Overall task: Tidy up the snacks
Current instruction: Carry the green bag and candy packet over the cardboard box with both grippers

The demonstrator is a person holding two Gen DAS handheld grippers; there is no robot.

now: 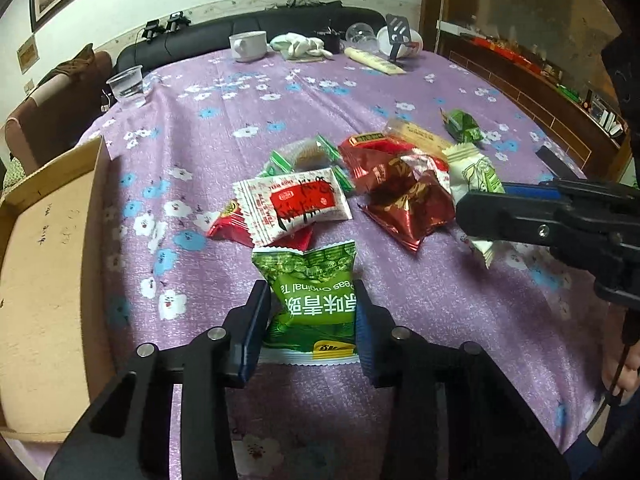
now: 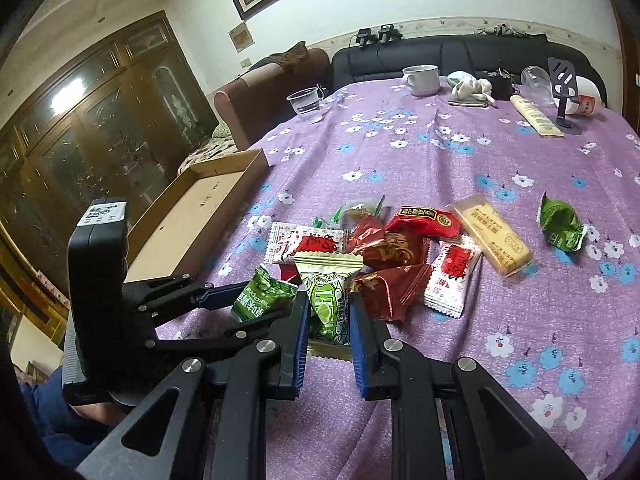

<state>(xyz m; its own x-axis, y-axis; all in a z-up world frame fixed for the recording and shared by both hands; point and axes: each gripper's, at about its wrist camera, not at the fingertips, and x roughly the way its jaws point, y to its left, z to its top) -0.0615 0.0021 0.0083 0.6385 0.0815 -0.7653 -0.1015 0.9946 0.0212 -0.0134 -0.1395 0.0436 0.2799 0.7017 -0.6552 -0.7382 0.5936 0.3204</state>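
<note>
Left hand-held gripper [image 1: 314, 312] pinching green pea packet [image 1: 312, 300], right hand-held gripper [image 2: 330, 320] clamping cream lime packet [image 2: 326, 296]

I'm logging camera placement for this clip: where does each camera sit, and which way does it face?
Left wrist: on the left gripper, looking down along its jaws at the green pea packet between them and the snack pile; the cardboard tray lies left, the right gripper enters from the right.
Right wrist: on the right gripper, jaws shut on a pale lime-print packet; the left gripper shows at left.
Shared: both packets, the tray, the purple floral tablecloth and the white mug.
</note>
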